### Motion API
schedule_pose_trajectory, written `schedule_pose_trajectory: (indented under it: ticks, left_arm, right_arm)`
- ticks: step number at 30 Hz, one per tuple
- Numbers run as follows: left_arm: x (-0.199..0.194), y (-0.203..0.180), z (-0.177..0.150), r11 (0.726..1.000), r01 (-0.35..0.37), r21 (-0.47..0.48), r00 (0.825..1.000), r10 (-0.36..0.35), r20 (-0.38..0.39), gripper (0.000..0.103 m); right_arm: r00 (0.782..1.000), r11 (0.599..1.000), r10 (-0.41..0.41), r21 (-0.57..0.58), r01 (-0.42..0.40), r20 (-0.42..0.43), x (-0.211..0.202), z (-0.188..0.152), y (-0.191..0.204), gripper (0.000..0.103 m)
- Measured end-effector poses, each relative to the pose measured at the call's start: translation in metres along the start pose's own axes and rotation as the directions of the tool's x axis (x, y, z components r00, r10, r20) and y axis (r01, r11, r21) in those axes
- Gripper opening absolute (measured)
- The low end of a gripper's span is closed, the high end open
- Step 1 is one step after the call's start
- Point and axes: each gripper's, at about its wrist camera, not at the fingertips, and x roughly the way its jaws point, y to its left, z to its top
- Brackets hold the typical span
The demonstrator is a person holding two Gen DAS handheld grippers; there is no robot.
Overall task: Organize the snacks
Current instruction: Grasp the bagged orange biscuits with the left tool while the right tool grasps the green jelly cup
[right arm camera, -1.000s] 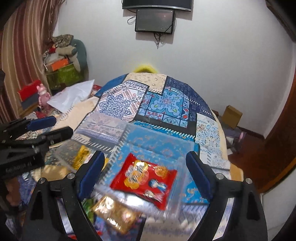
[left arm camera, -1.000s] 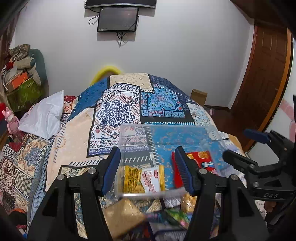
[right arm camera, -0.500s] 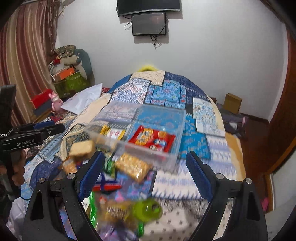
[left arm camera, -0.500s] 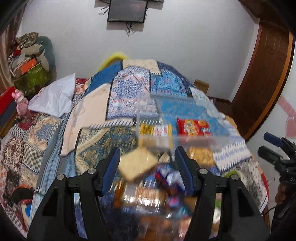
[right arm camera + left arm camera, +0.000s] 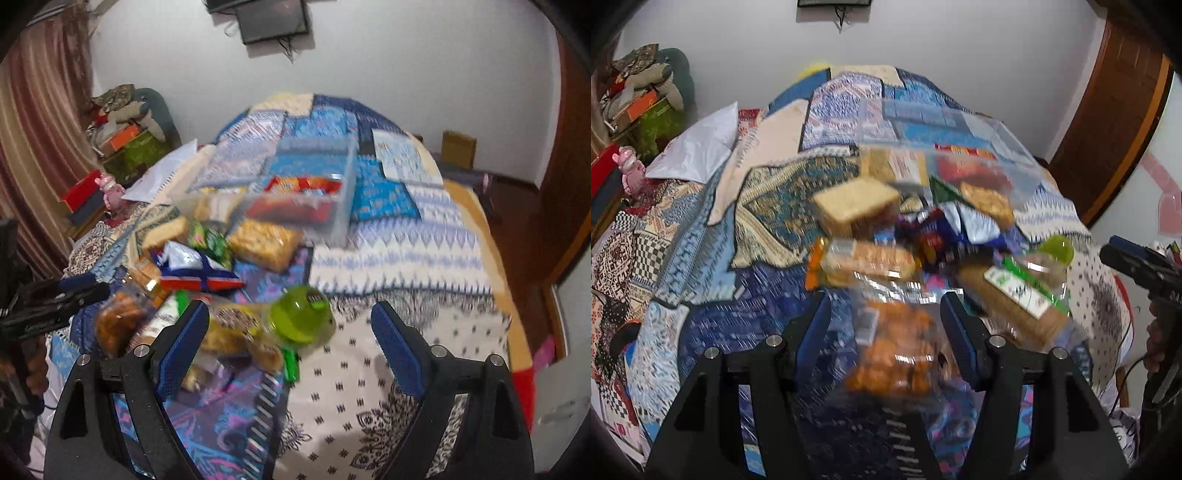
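Left gripper: the black two-finger gripper with blue pads [image 5: 885, 334] has its jaws spread wide and holds nothing; a blurred clear bag of orange snacks [image 5: 894, 354] lies on the bed between and below the pads, contact cannot be told.
Right gripper: the matching black gripper with blue pads [image 5: 290, 345] is wide open and empty, above the white dotted part of the cover; a clear jar with a round lime-green lid [image 5: 300, 317] lies on its side just ahead of its left finger.
Snack pile: loose packets lie heaped on the patchwork bedspread [image 5: 406, 258], among them a tan rectangular cracker pack [image 5: 857, 206], a clear sleeve of brown biscuits [image 5: 868, 262], a long brown biscuit pack with a green-and-white label [image 5: 1015, 299], a yellow bag of puffed snacks [image 5: 264, 243], and a blue, white and red wrapper [image 5: 195, 269].
Container: a clear plastic rectangular box [image 5: 295, 184] sits on the bed just beyond the pile, with a red snack packet [image 5: 295, 199] inside at the near right and a yellowish packet beside it; details are blurred.
Surroundings: a white pillow [image 5: 694, 151] lies at the left of the bed, a dark wall-mounted screen [image 5: 271, 18] hangs on the white wall, and a brown wooden door [image 5: 1108, 110] stands at the right.
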Motion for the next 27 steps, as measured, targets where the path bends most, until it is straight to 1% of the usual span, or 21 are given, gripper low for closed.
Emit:
schedule_pose_trajectory:
  ticks: [5,6,8,12,14,16,18,19,24,25,27]
  left_arm:
    - [0.011,-0.002,-0.015,1.000,0.017,-0.016,0.999,-0.017,-0.029,0.062]
    - [0.012,-0.002,-0.019,0.999,0.027,-0.018,0.999,-0.027,-0.025,0.063]
    - [0.013,-0.001,-0.020,0.999,0.027,-0.024,1.000,-0.027,-0.014,0.064]
    - [0.013,-0.001,-0.020,0.998,0.058,-0.041,0.998,-0.058,-0.017,0.064]
    - [0.012,-0.003,-0.020,0.997,0.070,-0.040,0.997,-0.071,-0.014,0.064]
    - [0.011,-0.005,-0.021,0.997,0.076,-0.029,0.997,-0.076,-0.010,0.064]
    - [0.014,-0.007,-0.023,0.997,0.075,-0.012,0.997,-0.075,-0.014,0.064]
    - [0.016,-0.008,-0.023,0.997,0.078,-0.015,0.997,-0.079,-0.021,0.065]
    - [0.029,-0.004,-0.025,0.997,0.068,-0.041,0.997,-0.070,-0.045,0.064]
    - [0.029,-0.003,-0.025,0.996,0.079,-0.047,0.996,-0.080,-0.038,0.062]
    - [0.029,-0.002,-0.025,0.994,0.095,-0.054,0.995,-0.097,-0.036,0.053]
  right_arm:
    - [0.999,0.999,0.015,0.045,-0.013,-0.028,0.010,-0.009,-0.012,0.087]
    - [0.999,0.999,0.018,0.050,-0.016,-0.031,0.012,-0.011,-0.013,0.086]
    - [0.999,0.998,0.027,0.056,-0.024,-0.042,0.017,-0.011,-0.014,0.079]
    - [0.996,0.996,0.055,0.079,-0.050,-0.064,0.030,-0.010,-0.016,0.069]
    - [0.995,0.994,0.069,0.090,-0.062,-0.076,0.038,-0.010,-0.018,0.060]
    - [0.993,0.992,0.082,0.099,-0.073,-0.084,0.043,-0.009,-0.019,0.054]
    - [0.991,0.991,0.091,0.108,-0.081,-0.094,0.048,-0.010,-0.020,0.051]
    - [0.991,0.990,0.094,0.112,-0.083,-0.097,0.051,-0.010,-0.020,0.048]
    - [0.990,0.986,0.113,0.136,-0.101,-0.084,0.052,-0.012,-0.022,0.047]
    - [0.990,0.985,0.114,0.137,-0.102,-0.081,0.051,-0.012,-0.022,0.047]
    - [0.991,0.986,0.113,0.133,-0.102,-0.078,0.051,-0.012,-0.021,0.046]
